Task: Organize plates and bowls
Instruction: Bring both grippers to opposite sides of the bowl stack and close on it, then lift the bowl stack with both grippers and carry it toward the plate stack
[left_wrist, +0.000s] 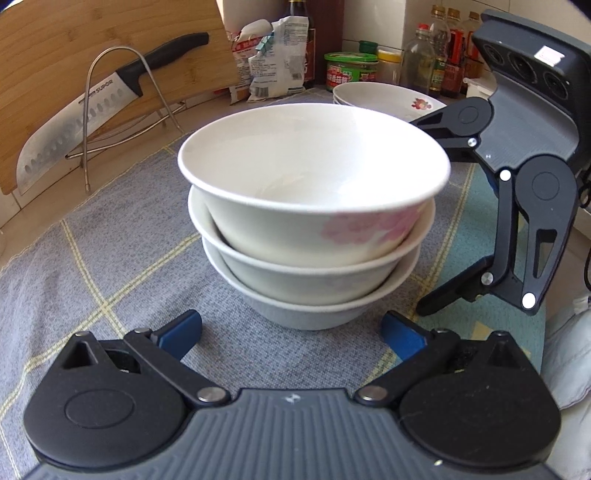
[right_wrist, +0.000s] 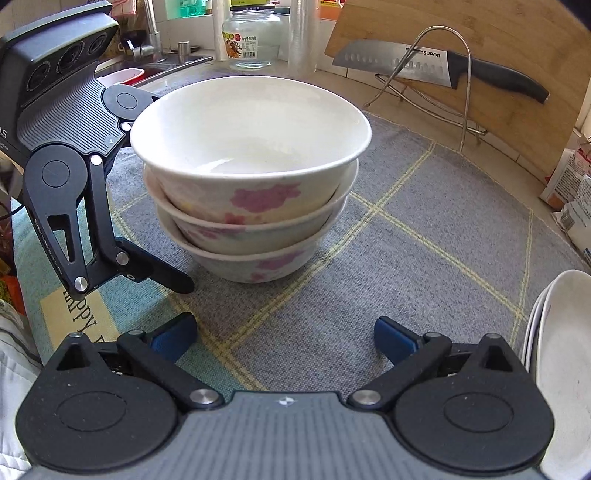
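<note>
Spreading wide at the bottom of each wrist view, the left claw (left_wrist: 291, 332) and the right claw (right_wrist: 284, 334) both stand apart and hold nothing, their blue pads just short of the stack of bowls (left_wrist: 314, 218). That stack, three flowered bowls nested rim inside rim, sits mid-frame on the grey checked cloth (left_wrist: 110, 258) covering the surface, probably nested to save room. From the look of it the bowls are sorted, and both claws have let go. At the lower right of the right wrist view lie the plates (right_wrist: 561, 369), piled together. Farther back, the knife (right_wrist: 436, 66) rests in a wire rack against the cutting board (right_wrist: 498, 44).
</note>
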